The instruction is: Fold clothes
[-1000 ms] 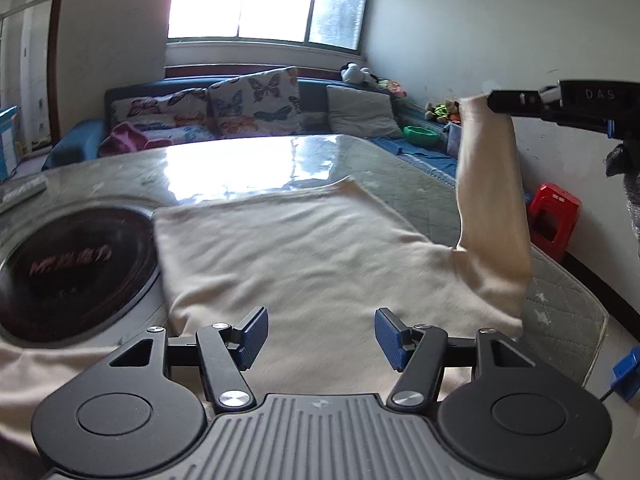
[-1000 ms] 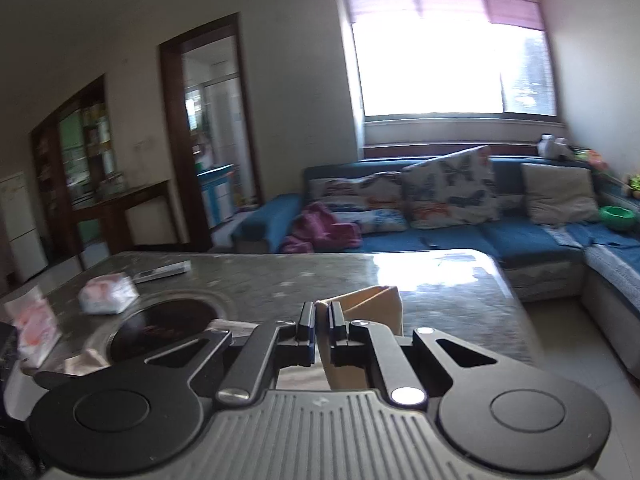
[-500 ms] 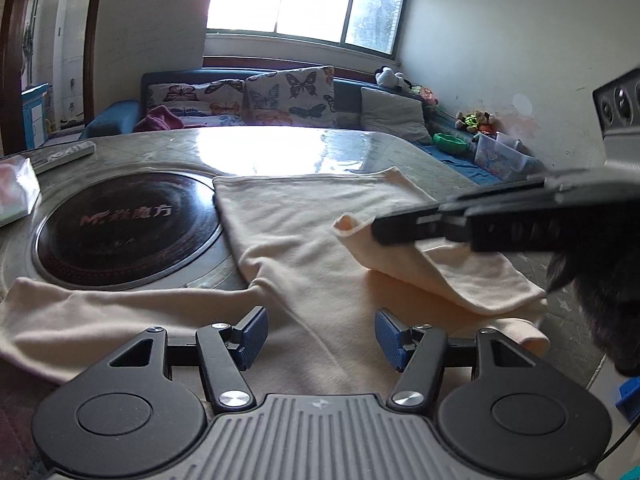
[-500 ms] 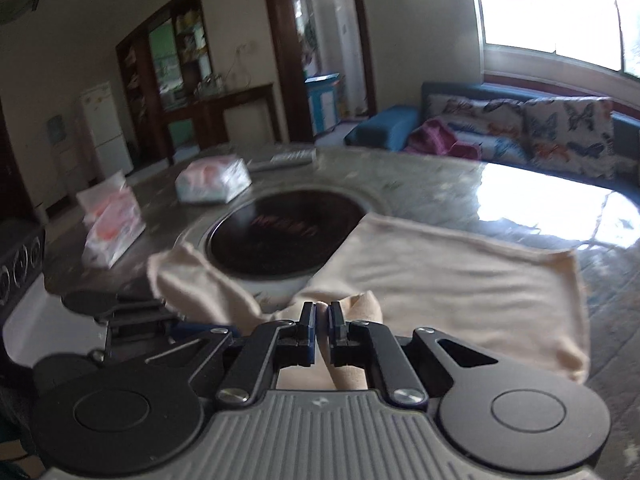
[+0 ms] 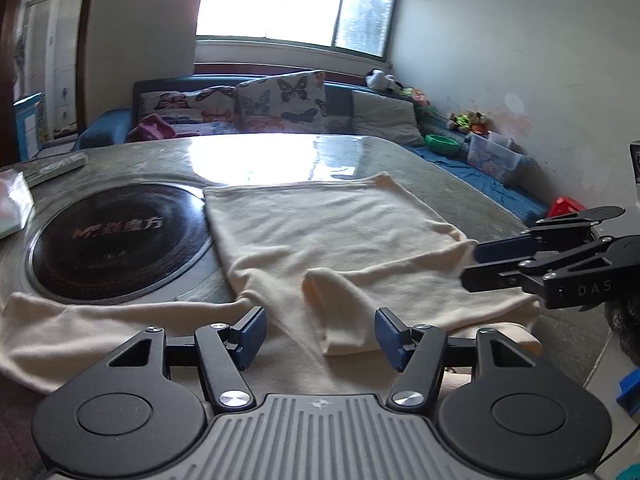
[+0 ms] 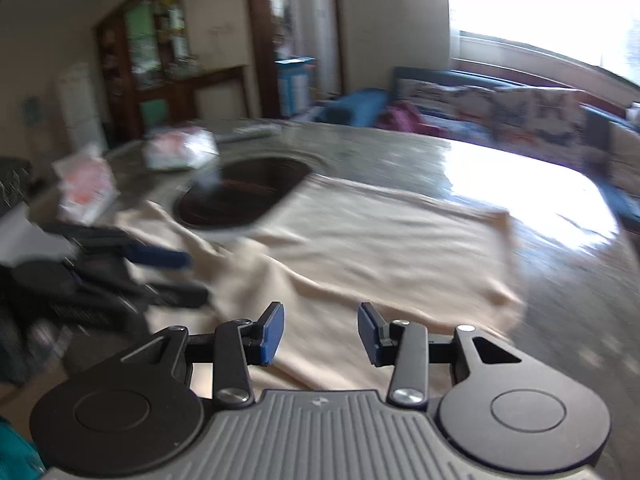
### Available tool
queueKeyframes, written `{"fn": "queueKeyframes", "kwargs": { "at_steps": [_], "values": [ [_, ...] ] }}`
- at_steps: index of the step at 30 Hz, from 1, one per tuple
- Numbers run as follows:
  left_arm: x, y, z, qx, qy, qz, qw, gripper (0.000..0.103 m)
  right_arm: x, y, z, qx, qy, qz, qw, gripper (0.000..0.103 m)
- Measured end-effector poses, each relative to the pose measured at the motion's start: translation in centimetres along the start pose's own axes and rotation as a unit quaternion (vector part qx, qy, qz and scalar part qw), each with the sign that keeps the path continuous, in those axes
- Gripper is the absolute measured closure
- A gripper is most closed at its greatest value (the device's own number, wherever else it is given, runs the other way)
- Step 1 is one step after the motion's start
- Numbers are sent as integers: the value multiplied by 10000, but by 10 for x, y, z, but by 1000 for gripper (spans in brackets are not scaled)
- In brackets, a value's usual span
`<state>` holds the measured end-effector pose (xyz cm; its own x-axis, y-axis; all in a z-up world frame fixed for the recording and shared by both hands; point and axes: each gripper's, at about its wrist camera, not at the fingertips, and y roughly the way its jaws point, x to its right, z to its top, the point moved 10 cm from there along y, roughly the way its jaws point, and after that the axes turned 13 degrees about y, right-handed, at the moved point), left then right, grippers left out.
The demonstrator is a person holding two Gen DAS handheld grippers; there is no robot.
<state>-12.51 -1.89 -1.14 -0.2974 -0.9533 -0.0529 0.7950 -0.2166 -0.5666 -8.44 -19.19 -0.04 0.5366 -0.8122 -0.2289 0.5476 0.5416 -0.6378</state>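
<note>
Ahead of both jaw pairs: cream garment (image 5: 320,232) flat on marble table (image 5: 460,184), one sleeve folded across body. Left gripper (image 5: 320,334) jaws apart, nothing pinched, folded sleeve end just beyond pads. Right gripper (image 6: 320,332) jaws opening, cloth beneath, not gripped. Black round cooktop (image 5: 116,246) left of cloth, partly covered. Left view alone shows toy boxes; right view, blurred, shows plastic bags (image 6: 180,148).
</note>
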Motion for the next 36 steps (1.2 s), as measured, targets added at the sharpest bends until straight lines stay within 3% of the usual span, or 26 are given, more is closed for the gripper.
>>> {"fn": "queueKeyframes", "kwargs": {
  "at_steps": [2,8,12,14,17,25,30,33,36],
  "values": [
    [8,8,0,-70,132,-18,9999,46,22,-9,-10,-17,93,-303,9995,53],
    [21,30,-6,-291,352,-95,9989,60,72,-29,-39,-93,452,-845,9954,51],
    [22,33,-8,-338,495,16,9982,75,82,-32,-48,-62,479,-961,9942,45],
    [20,33,-6,-351,489,65,9982,87,81,-30,-49,-43,430,-957,9945,45],
    [20,29,4,-296,544,98,9980,95,76,-27,-51,-18,356,-918,9951,43],
    [30,8,73,316,918,43,9953,99,67,-17,-47,203,260,-987,9946,27],
    [44,-5,116,720,1384,-29,9877,100,65,-13,-44,333,257,-1022,9939,26],
    [40,-7,115,660,1475,-62,9868,96,61,-16,-45,389,178,-995,9941,25],
    [30,2,84,280,1404,-79,9897,91,63,-19,-46,395,176,-1008,9940,25]
  ]
}}
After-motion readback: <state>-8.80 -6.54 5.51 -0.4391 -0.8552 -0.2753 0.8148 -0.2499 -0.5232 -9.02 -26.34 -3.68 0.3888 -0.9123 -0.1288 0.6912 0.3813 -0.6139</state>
